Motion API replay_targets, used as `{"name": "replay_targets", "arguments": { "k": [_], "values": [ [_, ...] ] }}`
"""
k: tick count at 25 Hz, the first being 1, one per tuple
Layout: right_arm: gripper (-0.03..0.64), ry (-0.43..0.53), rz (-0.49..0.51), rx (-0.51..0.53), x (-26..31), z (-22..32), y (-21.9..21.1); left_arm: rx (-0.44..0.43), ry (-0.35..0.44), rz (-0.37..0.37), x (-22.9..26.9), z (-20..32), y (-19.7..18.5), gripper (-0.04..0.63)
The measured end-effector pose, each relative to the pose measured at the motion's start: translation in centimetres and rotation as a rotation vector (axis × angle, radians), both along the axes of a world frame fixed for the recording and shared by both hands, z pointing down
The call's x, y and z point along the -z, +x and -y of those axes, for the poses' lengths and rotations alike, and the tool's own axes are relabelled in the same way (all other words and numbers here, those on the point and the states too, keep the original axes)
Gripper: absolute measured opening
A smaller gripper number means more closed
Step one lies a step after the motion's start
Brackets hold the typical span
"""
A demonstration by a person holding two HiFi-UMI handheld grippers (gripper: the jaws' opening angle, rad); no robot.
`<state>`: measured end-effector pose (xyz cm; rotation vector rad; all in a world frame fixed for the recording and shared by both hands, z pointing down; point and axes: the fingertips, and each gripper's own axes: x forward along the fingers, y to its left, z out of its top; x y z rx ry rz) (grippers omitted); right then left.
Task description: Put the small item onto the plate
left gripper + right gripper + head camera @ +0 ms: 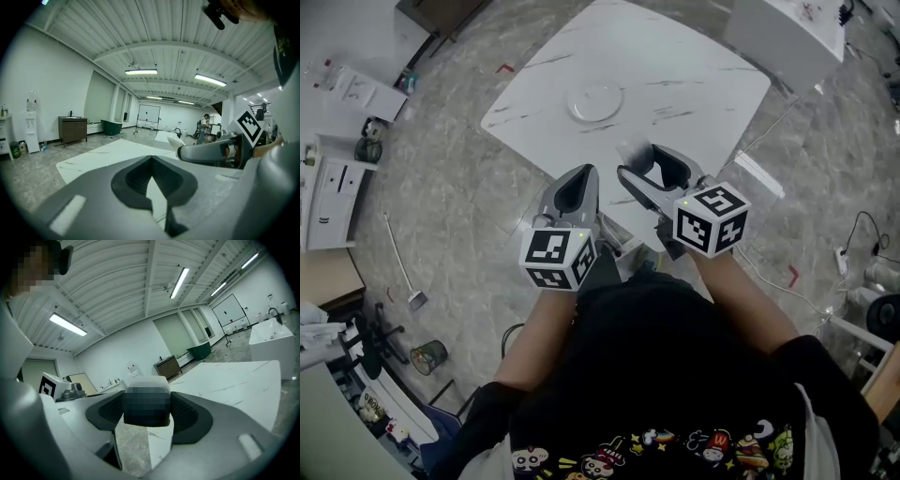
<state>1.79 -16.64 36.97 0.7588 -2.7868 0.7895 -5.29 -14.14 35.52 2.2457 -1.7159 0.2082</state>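
Transport step, by my reading: right gripper [639, 161] clamped on the small item [146, 380] above the tabletop's [694, 84] near edge, left gripper [578, 180] closed and empty; next needs a forward reach to the plate [595, 101], lowering, then release.

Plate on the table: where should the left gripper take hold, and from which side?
Probably its near rim, coming in low from the person's side. The plate lies flat, round and shallow on the marble table, so only the thin edge offers a pinch, one jaw over, one under. The left gripper is shut and must open first.
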Motion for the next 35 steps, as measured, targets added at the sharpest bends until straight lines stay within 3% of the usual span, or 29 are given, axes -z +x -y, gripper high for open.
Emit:
{"name": "replay_targets", "arguments": {
  "k": [16,25,35],
  "values": [
    [0.33,-0.038,-0.146,-0.051,-6.4,10.6,-8.0,0.002,-0.069,-0.042,-5.4,11.5,-8.3,0.002],
    [0.33,-0.009,-0.295,-0.058,-13.0,17.9,-12.3,0.014,-0.168,-0.043,-12.1,16.0,-11.7,0.002],
    [0.33,-0.013,-0.42,-0.044,-19.2,22.2,-15.2,0.019,-0.237,-0.067,-17.1,19.8,-14.2,0.002]
  ]
}}
